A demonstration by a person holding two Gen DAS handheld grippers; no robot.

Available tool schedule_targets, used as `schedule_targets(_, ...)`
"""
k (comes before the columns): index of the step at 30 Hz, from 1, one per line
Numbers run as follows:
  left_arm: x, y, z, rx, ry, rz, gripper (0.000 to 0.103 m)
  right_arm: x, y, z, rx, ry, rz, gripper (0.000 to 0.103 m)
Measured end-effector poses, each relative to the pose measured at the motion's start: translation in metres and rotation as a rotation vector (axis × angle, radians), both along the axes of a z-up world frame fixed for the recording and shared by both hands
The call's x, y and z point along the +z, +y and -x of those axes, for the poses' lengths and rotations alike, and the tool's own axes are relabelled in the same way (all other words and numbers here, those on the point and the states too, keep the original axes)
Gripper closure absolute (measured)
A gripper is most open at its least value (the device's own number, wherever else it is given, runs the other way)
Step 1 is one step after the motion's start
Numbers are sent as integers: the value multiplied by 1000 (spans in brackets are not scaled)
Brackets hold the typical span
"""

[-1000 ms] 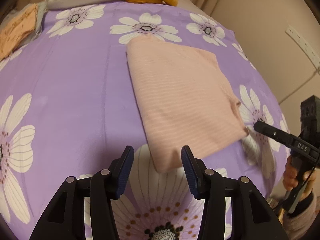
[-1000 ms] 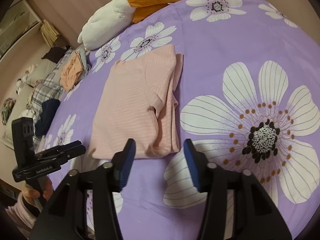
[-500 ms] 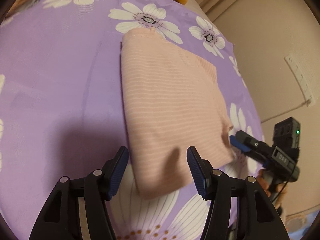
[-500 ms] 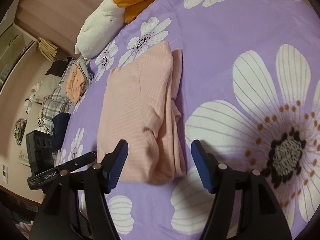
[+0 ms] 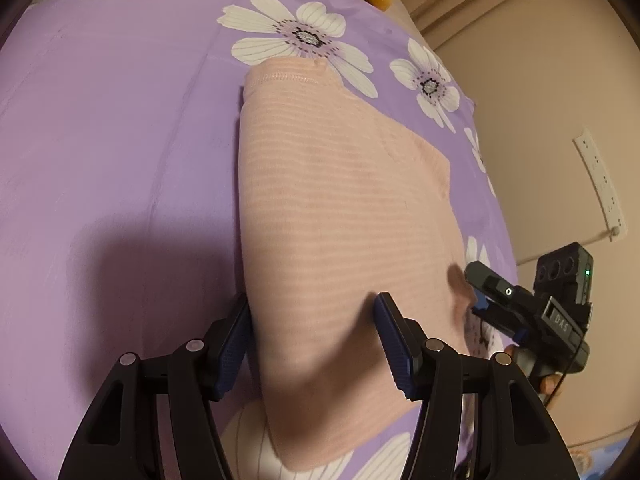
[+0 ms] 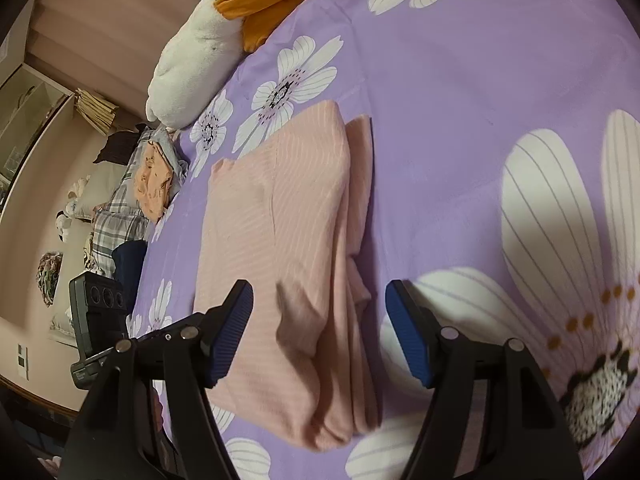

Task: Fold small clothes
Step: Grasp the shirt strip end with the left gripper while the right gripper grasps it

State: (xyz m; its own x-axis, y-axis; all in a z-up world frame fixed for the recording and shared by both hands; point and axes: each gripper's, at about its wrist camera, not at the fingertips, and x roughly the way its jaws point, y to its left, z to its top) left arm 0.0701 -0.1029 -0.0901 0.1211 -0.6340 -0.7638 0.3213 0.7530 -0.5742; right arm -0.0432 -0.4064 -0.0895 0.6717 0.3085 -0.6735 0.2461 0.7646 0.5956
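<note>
Left gripper (image 5: pixel 312 344) angled down, blue pads spread and just widened, straddling the near corner of one folded pale-pink ribbed garment (image 5: pixel 340 220) without pinching it. Right gripper (image 6: pixel 320 328) likewise tilted down, jaws apart and just opening further, near end of that same garment (image 6: pixel 288 240) between them, unpressed. Underneath, one purple bedsheet printed with white daisies (image 5: pixel 112 140). Only in the right view: stacked folded layers along the garment's right edge; further left, a small orange cloth (image 6: pixel 150 184) on plaid fabric (image 6: pixel 116 220); beyond, one white-and-orange plush toy (image 6: pixel 200 48). Only in the left view: one white wall power strip (image 5: pixel 600 184), far right.
</note>
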Motion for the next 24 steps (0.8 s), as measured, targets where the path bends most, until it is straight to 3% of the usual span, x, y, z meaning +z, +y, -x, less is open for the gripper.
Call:
schedule_targets(18,-7,-18,-27,-15,7,44,40,-10,-3,-44,77,-10,-26,33)
schedule_targets(24,-7,-26,-33,-20,-2,48,40,-11,-2,-50,89,-24,-5,39)
